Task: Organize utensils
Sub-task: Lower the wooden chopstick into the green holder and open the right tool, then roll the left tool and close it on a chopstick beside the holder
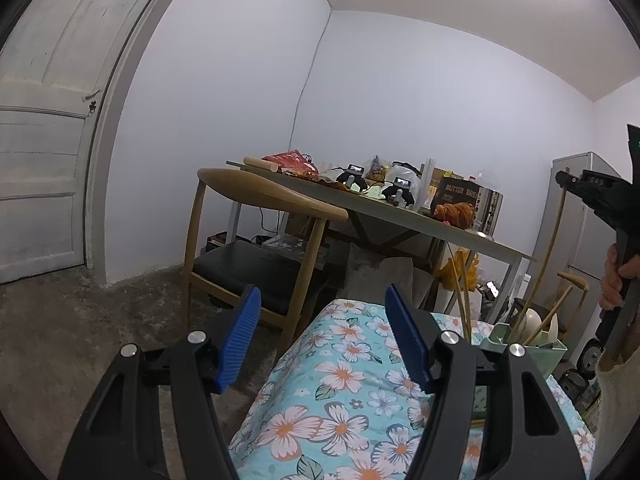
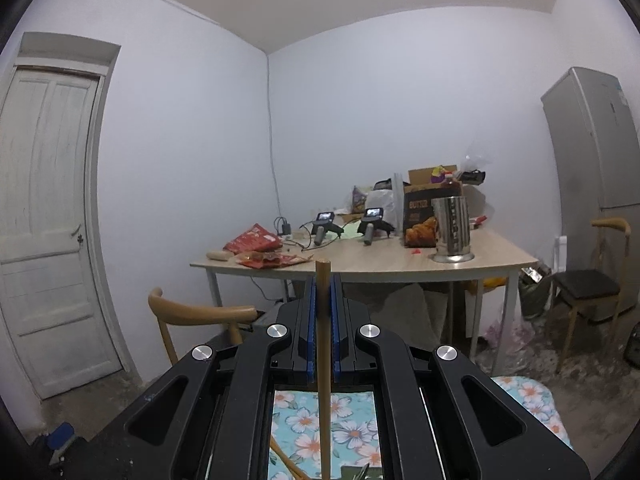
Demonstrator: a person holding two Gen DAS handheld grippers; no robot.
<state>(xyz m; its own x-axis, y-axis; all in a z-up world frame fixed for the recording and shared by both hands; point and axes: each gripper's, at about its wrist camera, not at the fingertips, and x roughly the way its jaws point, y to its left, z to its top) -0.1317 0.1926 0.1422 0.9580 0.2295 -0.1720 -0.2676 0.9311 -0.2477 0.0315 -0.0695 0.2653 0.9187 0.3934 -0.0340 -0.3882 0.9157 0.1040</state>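
- The work surface is a low table covered with a floral cloth [image 1: 344, 384]; all positions below are given relative to it.
- The left gripper [image 1: 322, 336] hangs over the near-left part of the cloth with its blue pads spread apart. Nothing lies between them.
- The right gripper [image 2: 323, 312] is held level above the cloth, jaws closed tight on a wooden utensil handle [image 2: 323, 360]. The handle stands close to upright through the pads, its blunt top end just above them and its shaft running down toward the cloth. Its lower end is out of sight, so the type of utensil cannot be told.
- A pale green holder [image 1: 524, 346] stands at the far-right part of the cloth. It already contains several wooden handles and a pale spoon or ladle, all leaning.
- A pair of chopsticks [image 1: 462, 296] stands up just to the left of the holder.
- Step in hand, as judged: carrying one gripped utensil for sorting into the holder.
- Next move calls for bringing the lower end over a free gap in the holder, lowering it in, then releasing.
- Risk: the crowded, leaning handles may block entry or tip the holder.
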